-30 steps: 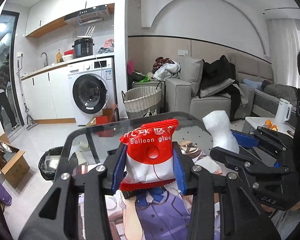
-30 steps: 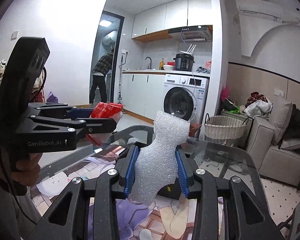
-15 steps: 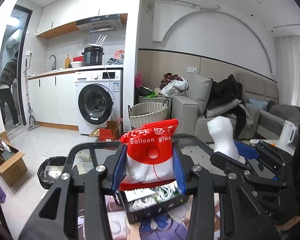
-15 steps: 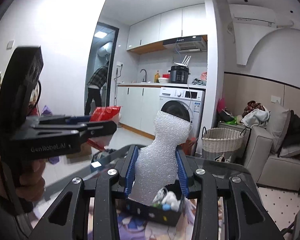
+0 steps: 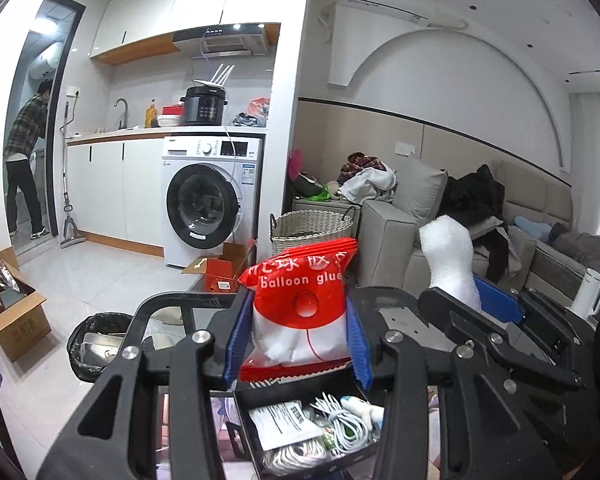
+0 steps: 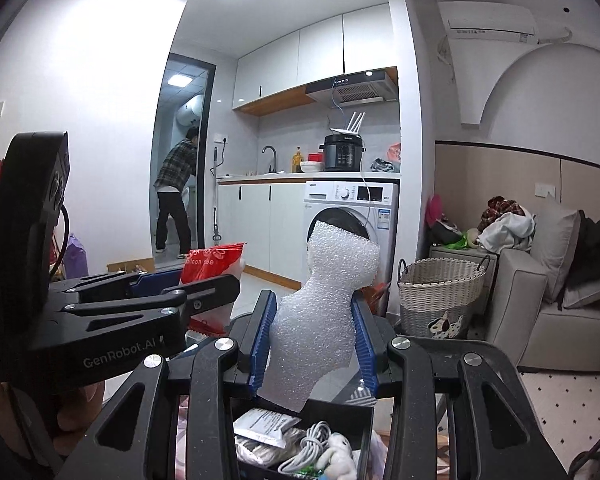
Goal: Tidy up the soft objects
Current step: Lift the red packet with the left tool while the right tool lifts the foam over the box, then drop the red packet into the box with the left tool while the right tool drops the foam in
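Balloon-glue packet (image 5: 300, 312) pinched in left hand-held gripper (image 5: 296, 344); foam piece (image 6: 324, 312) in right (image 6: 314, 344), above black box (image 6: 340, 412).

A lived-in home: washing machine (image 5: 210, 208) under kitchen counter, sofa (image 5: 400, 236) piled with clothes, laundry basket (image 6: 440, 296).

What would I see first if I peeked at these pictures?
The bright red balloon glue packet jumps out, squeezed in the left gripper in the middle of its view. Next comes the bumpy white foam piece, pinched in the right gripper. Both hang just above a black box full of white cables and papers.
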A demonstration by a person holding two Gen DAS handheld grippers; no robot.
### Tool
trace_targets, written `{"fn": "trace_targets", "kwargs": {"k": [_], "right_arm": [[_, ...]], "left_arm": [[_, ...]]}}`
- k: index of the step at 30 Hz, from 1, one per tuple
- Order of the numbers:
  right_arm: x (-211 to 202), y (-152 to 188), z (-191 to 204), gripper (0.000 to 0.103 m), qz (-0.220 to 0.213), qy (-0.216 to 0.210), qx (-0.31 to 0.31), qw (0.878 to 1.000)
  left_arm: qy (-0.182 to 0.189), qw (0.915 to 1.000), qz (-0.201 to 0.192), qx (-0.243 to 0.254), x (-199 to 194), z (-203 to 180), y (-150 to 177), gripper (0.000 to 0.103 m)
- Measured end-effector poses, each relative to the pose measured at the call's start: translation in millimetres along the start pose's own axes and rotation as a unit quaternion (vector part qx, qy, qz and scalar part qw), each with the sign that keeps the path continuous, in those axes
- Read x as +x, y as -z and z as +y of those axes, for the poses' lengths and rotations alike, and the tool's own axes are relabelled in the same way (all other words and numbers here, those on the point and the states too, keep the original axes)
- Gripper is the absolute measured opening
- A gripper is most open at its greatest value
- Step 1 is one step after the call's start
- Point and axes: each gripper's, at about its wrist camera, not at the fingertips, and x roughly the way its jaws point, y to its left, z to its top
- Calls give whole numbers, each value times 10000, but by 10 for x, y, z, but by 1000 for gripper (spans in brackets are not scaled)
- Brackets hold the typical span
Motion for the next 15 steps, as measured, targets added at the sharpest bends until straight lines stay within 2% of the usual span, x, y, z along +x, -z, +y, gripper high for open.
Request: {"fn": "trace_targets", "kwargs": {"k": [15], "right_arm": [[349, 82, 7, 37, 348, 99, 4, 9993]], "left_arm": [[-65, 9983, 528, -228, 185, 96, 72, 42]]}}
